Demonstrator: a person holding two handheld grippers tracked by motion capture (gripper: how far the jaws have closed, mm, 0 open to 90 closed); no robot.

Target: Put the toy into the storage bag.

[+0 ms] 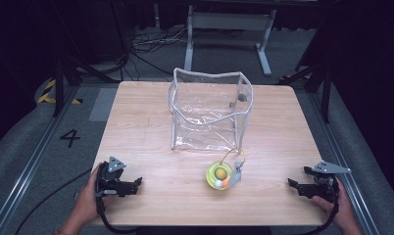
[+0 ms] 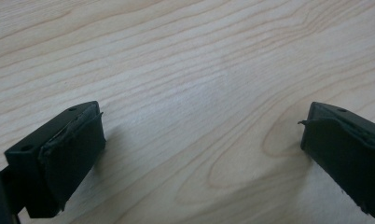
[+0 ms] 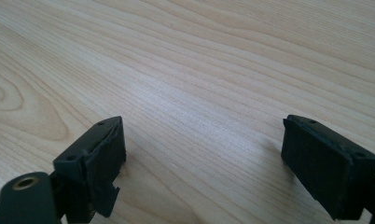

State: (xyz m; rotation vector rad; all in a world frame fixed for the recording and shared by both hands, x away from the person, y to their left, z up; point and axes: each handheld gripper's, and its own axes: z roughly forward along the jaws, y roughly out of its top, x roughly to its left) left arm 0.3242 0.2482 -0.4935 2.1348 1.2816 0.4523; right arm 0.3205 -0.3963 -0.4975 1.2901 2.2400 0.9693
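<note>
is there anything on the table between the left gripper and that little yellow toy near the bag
Nothing visible. In the high view, bare wood lies between the left gripper and the yellow toy. The clear bag stands behind the toy, off that line. The left gripper view shows bare table ahead of its open fingers.

A light wooden table (image 1: 136, 127) with visible grain fills the middle of the high view. A clear plastic bag (image 1: 210, 108) with a white rim stands open on it, just above the frame's centre. Right below the bag lies a small yellow-green round toy (image 1: 221, 175), holding what look like little orange and white balls, with a thin loop at its upper right.
</note>
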